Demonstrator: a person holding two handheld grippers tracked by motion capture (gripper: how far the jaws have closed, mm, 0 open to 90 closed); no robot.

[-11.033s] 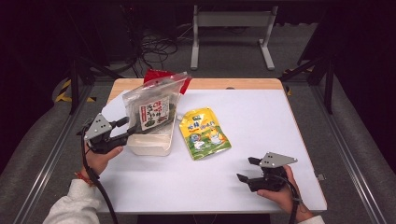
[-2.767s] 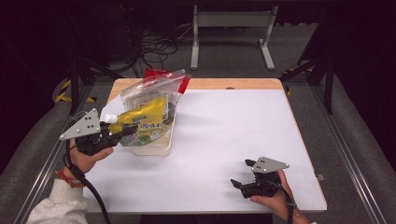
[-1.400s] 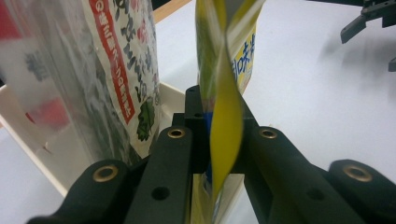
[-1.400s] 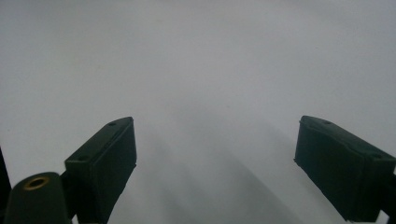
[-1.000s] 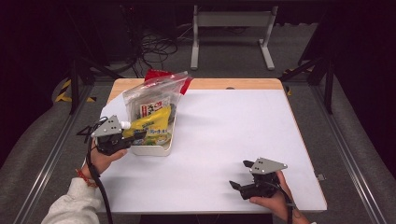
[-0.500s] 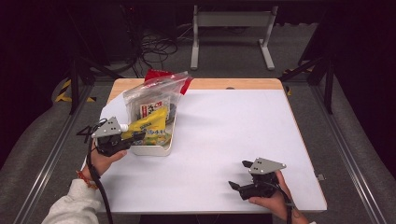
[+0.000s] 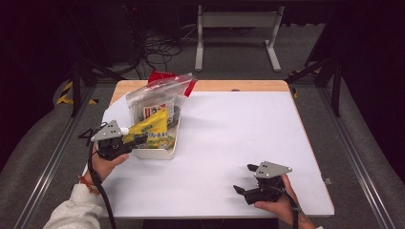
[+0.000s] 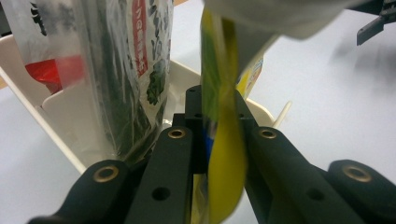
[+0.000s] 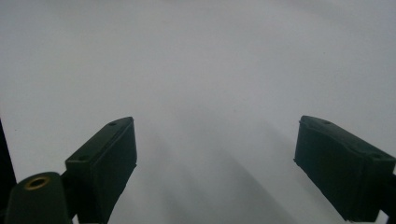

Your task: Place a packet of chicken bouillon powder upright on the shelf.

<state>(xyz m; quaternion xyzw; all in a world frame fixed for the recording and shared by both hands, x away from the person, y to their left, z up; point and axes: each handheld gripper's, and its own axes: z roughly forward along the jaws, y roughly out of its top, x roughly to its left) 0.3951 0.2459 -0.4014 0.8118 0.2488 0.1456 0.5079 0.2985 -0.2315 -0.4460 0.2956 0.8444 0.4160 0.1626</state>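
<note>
Yellow pouch (image 7: pixel 150 131) clamped by left hand-held gripper (image 7: pixel 125 142) over tray (image 7: pixel 160 153), surface's left edge.
Pouch likely soft, light; best pinched at flat edge; right hand-held gripper (image 7: pixel 242 180) held agape.

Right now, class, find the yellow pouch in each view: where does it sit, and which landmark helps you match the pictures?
High view: the yellow pouch is left of centre, over the white tray, held by the left hand-held gripper.
Left gripper view: centre, pinched edge-on between the black jaws.
Right gripper view: not in it.
Shared landmark: the clear bag of dark seaweed standing beside it in the tray.
</note>
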